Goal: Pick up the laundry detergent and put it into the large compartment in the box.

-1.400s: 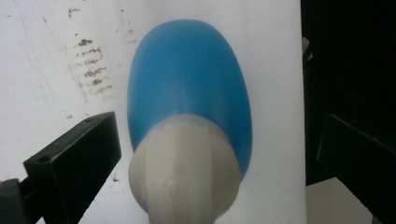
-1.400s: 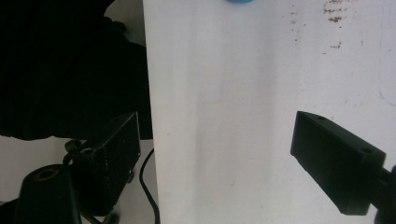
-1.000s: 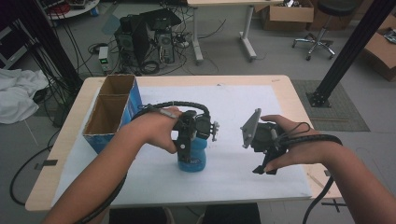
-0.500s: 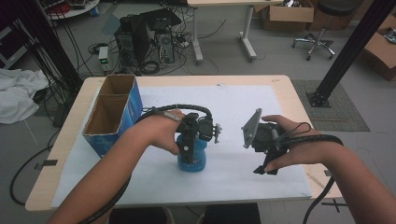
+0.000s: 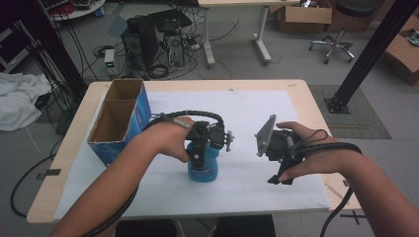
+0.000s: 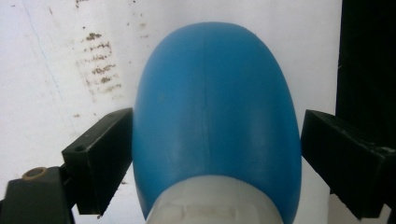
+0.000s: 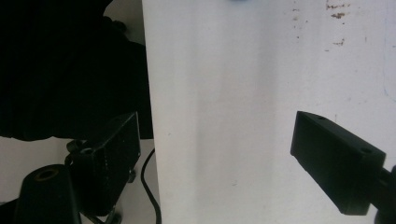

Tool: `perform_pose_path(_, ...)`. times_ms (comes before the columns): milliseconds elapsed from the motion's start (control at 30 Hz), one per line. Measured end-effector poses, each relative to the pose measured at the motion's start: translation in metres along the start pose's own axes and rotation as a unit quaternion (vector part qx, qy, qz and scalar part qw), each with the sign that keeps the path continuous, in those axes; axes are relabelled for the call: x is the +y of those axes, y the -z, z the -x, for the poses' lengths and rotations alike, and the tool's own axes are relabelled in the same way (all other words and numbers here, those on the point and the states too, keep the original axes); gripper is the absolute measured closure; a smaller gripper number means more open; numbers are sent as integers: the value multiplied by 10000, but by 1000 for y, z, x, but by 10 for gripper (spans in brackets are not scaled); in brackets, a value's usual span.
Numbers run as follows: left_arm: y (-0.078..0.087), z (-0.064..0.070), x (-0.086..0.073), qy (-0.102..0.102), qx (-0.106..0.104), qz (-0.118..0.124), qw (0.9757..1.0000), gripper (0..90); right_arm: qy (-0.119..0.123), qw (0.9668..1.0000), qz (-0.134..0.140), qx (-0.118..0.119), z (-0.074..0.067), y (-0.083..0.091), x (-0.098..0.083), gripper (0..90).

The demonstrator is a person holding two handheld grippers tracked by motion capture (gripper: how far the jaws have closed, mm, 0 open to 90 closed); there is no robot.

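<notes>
Straddling the blue bottle standing mid-desk, your left hand-held gripper has one jaw touching, the other just clear. Smooth rounded plastic, probably light, slippery: grip low on the shoulder. Right hand-held gripper gapes wide, empty.

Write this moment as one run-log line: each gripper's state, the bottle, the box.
left gripper: jaws around blue bottle, contact unclear | right gripper: open, empty, over white sheet | cardboard box: open, left of bottle
</notes>
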State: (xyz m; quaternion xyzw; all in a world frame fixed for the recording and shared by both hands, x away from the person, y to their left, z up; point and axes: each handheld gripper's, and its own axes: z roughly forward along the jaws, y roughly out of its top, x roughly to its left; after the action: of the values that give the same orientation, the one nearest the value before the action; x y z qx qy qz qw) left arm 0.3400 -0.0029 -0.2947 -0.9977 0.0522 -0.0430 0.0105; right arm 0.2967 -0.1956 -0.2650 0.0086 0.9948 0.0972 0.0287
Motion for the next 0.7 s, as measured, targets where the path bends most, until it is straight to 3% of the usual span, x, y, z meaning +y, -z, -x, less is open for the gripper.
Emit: perform_pose_path(700,-2,-2,2,3,142,-9,9999,240,-38,10000,9,36,1,-1,-1,161)
